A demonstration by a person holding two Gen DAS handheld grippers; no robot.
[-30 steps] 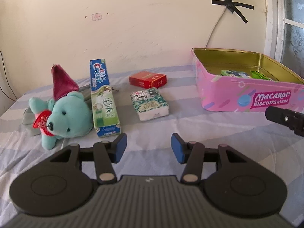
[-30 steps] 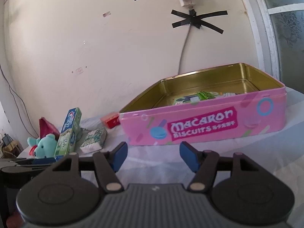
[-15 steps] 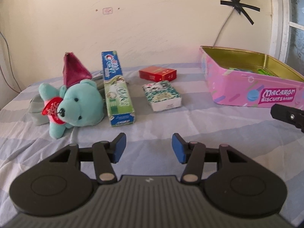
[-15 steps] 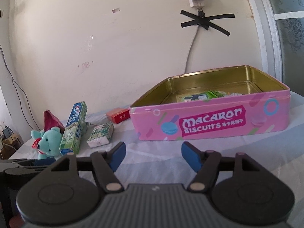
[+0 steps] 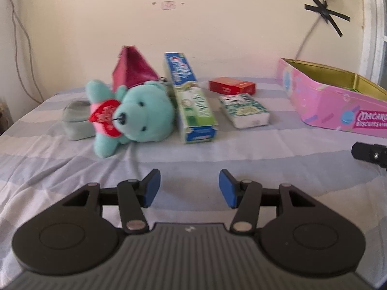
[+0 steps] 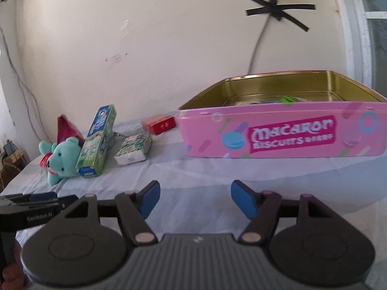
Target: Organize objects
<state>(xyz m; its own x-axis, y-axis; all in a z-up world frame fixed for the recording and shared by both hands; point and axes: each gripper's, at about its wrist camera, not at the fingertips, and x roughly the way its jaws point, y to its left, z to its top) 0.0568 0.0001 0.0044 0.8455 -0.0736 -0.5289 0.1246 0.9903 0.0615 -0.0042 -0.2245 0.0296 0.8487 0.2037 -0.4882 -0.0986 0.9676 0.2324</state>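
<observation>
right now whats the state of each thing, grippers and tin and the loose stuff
left gripper: open, empty
right gripper: open, empty
pink biscuit tin: lid off, some packets inside
teddy bear: lying on its side on the sheet
toothpaste box: lying flat, closed
tissue pack: lying flat
red box: lying flat, closed

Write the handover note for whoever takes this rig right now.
Left gripper: jaws open, empty, above the bedsheet, facing the loose items.
Right gripper: jaws open, empty, facing the pink biscuit tin.
Done: a few packets, hard to identify, already lie in the tin.
Left on the sheet: teal teddy bear, toothpaste box, tissue pack, red box, red pouch, grey item behind the bear.
</observation>
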